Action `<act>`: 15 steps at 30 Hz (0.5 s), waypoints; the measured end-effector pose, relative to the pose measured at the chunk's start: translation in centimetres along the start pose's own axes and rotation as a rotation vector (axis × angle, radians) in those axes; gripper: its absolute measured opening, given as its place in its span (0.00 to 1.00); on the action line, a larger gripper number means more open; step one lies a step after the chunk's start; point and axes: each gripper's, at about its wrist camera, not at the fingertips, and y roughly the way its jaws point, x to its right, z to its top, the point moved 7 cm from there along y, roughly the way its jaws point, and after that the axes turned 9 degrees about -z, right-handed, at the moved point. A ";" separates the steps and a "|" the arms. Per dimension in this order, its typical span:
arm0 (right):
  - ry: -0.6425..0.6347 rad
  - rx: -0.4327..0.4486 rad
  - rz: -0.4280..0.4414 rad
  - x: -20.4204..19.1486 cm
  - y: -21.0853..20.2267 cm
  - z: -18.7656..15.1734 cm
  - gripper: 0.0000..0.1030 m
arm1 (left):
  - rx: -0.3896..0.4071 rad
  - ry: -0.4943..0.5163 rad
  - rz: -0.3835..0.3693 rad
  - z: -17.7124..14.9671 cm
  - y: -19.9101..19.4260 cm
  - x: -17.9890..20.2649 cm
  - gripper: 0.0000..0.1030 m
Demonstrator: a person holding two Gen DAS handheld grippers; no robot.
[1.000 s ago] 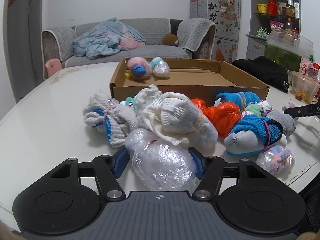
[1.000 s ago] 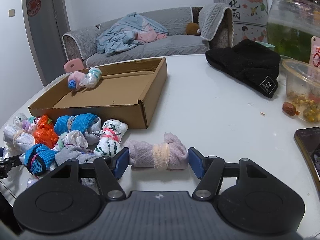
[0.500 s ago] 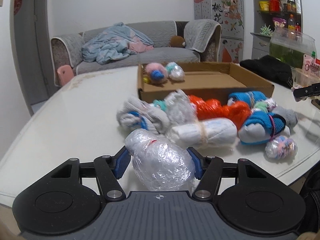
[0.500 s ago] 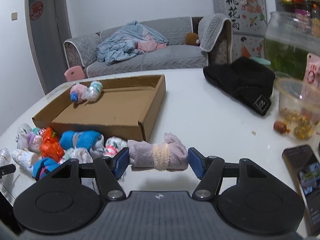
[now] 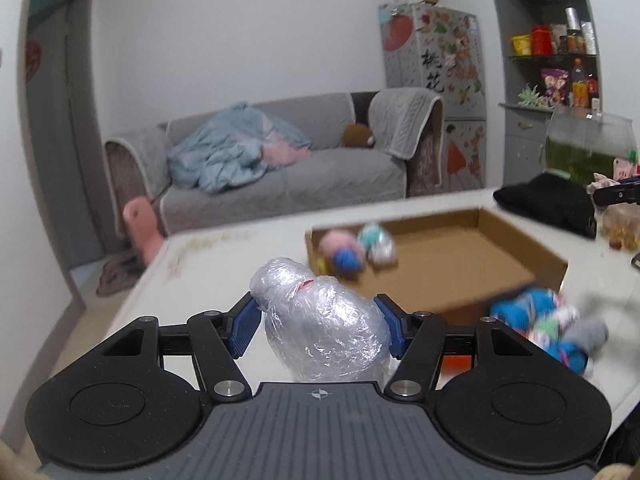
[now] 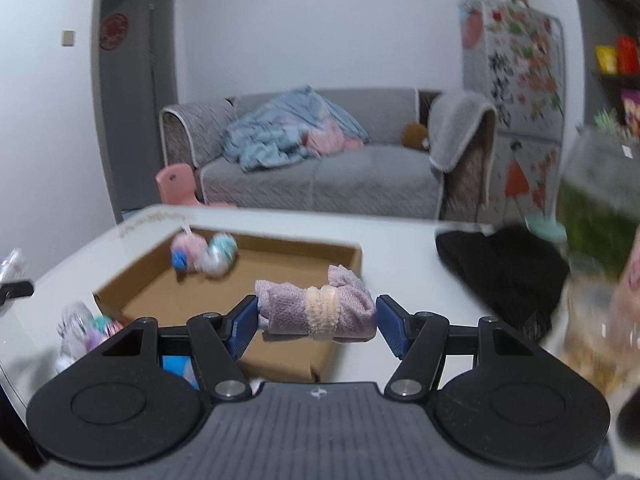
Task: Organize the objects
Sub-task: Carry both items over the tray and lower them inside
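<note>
Jaws clamping both sides: I'm holding the plastic-wrapped bundle (image 5: 325, 330) left, the pink sock roll (image 6: 316, 309) right, above the cardboard box (image 6: 224, 280).

A home living room: grey sofa (image 5: 280, 172), decorated fridge (image 5: 436, 68).

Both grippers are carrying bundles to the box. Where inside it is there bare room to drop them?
The cardboard box floor is bare across its middle and right. Only the far-left corner is taken, by the pink-and-blue bundle and the teal-and-white bundle. In front of the box, the sock pile crowds the table.
</note>
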 end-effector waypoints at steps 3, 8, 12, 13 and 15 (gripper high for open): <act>-0.020 0.034 0.041 -1.0 0.1 2.0 0.58 | 0.002 0.008 -0.024 3.0 1.0 -0.5 0.66; -0.086 0.081 0.156 -3.3 0.7 3.7 0.58 | -0.016 0.068 -0.068 6.3 3.4 0.4 0.67; -0.130 0.080 0.239 -5.4 2.3 4.5 0.58 | -0.065 0.087 -0.115 7.4 6.5 1.3 0.67; -0.138 0.073 0.253 -6.0 2.5 4.6 0.58 | -0.084 0.085 -0.131 7.6 7.4 1.4 0.67; -0.161 0.056 0.280 -7.0 3.6 4.8 0.58 | -0.109 0.082 -0.151 7.7 9.0 1.6 0.67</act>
